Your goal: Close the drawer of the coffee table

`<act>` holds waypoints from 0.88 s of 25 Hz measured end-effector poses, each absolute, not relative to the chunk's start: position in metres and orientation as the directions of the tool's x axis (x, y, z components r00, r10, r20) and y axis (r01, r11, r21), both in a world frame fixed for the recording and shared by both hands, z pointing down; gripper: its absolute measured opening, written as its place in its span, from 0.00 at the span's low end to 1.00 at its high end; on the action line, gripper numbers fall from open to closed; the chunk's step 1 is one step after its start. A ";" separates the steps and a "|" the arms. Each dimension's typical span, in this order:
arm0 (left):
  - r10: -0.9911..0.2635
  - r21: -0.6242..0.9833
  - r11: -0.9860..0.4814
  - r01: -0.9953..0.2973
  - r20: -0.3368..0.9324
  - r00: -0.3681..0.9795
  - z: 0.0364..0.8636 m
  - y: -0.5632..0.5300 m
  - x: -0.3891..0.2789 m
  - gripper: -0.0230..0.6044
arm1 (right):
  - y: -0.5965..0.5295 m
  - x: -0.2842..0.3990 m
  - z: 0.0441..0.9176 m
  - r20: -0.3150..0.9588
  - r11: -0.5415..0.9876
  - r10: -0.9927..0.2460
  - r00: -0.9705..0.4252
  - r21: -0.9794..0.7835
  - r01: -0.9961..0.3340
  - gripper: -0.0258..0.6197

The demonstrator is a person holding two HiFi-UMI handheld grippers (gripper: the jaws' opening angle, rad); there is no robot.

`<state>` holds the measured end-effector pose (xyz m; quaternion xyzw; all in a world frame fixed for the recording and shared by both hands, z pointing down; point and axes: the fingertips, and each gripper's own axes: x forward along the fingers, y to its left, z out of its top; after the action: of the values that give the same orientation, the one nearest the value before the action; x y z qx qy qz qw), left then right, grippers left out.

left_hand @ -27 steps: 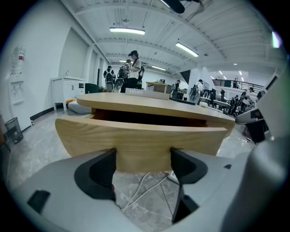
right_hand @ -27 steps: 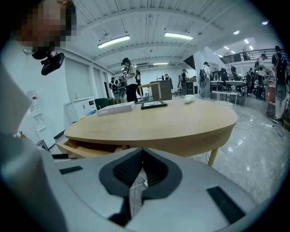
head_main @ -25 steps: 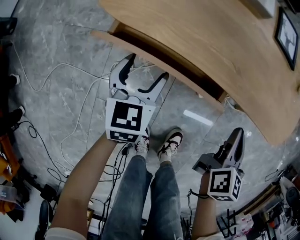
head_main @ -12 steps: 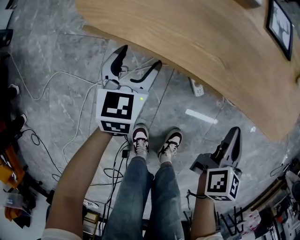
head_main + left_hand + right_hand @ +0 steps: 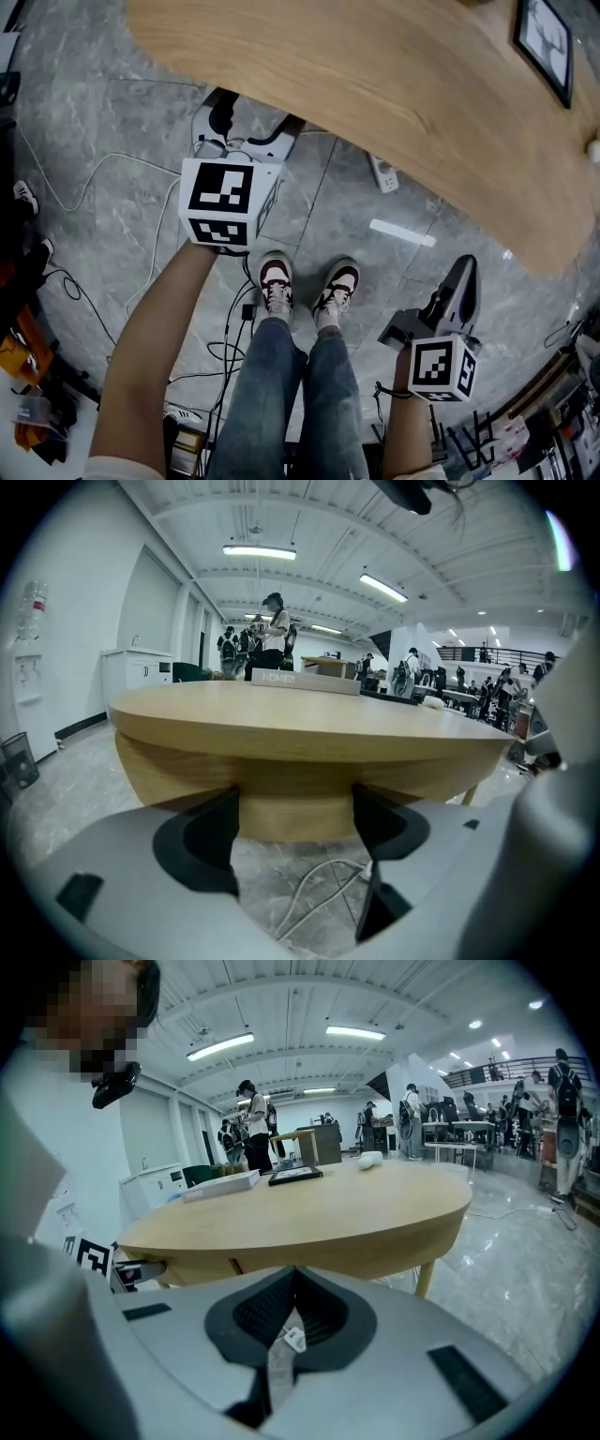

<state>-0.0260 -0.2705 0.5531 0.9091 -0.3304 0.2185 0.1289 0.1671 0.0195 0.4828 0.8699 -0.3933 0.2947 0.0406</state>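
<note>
Coffee table: the light wooden coffee table [image 5: 394, 84] is filling the upper part of the head view, its rounded edge running from the upper left down to the right.
Drawer: from the head view it is lying hidden beneath the tabletop. In the left gripper view the drawer front [image 5: 295, 819] is showing as a wooden panel tucked under the rim, at the centre of the frame.
Left gripper: the left gripper [image 5: 251, 129] is sitting left of centre in the head view and is pointing at the table's edge, its tips reaching under the rim. Its jaws are standing wide apart with nothing clamped. In its own view the two tips are framing the drawer front and sitting right against it; whether they are touching it cannot be told.
Right gripper: the right gripper [image 5: 464, 274] is hanging at the lower right, well apart from the table, its jaws pressed together on nothing.
Floor: a white power strip [image 5: 383, 173] is lying on the grey marble just below the table's edge, and white cables [image 5: 311, 890] are trailing beneath the drawer.
Person: the shoes [image 5: 275, 281] are standing at the frame's centre, between the two grippers.
Tabletop: a dark picture frame [image 5: 544, 47] is lying at the upper right.
</note>
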 end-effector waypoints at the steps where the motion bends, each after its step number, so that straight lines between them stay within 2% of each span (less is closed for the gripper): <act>1: -0.545 0.090 -0.750 -0.656 0.479 0.688 0.553 -0.272 -0.024 0.62 | 0.020 0.168 0.482 0.543 -0.689 -0.661 0.519 -0.164 -0.706 0.04; 12: -0.540 0.082 -0.743 -0.664 0.514 0.667 0.551 -0.277 -0.023 0.63 | 0.019 0.175 0.463 0.509 -0.676 -0.685 0.521 -0.179 -0.715 0.04; 17: -0.541 0.143 -0.685 -0.714 0.556 0.630 0.550 -0.252 -0.041 0.61 | 0.025 0.176 0.446 0.489 -0.672 -0.696 0.526 -0.186 -0.716 0.04; 22: -0.549 0.195 -0.677 -0.709 0.509 0.664 0.480 -0.195 -0.060 0.58 | 0.032 0.178 0.402 0.467 -0.674 -0.705 0.534 -0.207 -0.709 0.04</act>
<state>-0.0596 -0.1955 0.4804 0.8916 -0.3527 0.2092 0.1921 0.1778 0.0316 0.4016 0.8757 -0.4038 0.2646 0.0040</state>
